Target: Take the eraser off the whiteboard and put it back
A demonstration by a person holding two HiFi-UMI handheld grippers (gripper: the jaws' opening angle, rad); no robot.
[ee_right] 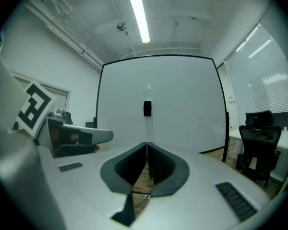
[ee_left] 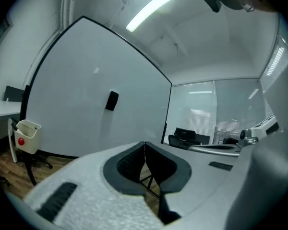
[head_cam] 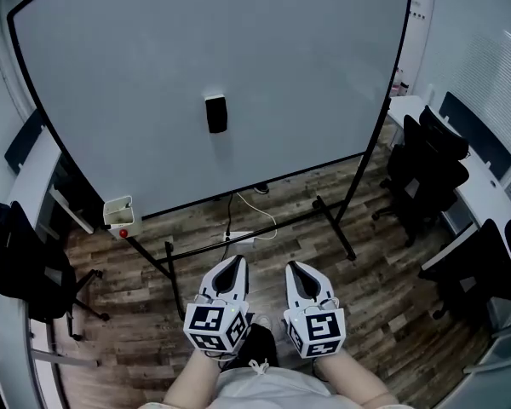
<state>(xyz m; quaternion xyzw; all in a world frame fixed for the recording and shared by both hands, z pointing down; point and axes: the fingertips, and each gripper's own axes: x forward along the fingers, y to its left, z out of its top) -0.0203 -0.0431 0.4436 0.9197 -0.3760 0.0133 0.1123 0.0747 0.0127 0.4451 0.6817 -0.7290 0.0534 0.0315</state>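
Note:
A black eraser (head_cam: 215,114) sticks to the middle of the large whiteboard (head_cam: 136,66) on its wheeled stand. It also shows as a small dark block, the eraser (ee_left: 112,100) in the left gripper view and the eraser (ee_right: 147,108) straight ahead in the right gripper view. My left gripper (head_cam: 234,261) and right gripper (head_cam: 295,267) are side by side, well short of the board, over the wooden floor. Both are shut with their tips touching and nothing between them, as seen at the left gripper (ee_left: 144,143) and the right gripper (ee_right: 147,143).
A small white bin (head_cam: 119,214) with a red object hangs at the board's lower left. Black office chairs (head_cam: 430,173) and a white desk (head_cam: 485,203) line the right side; another chair (head_cam: 25,267) and desk stand at the left. A power strip with cable (head_cam: 238,237) lies under the stand.

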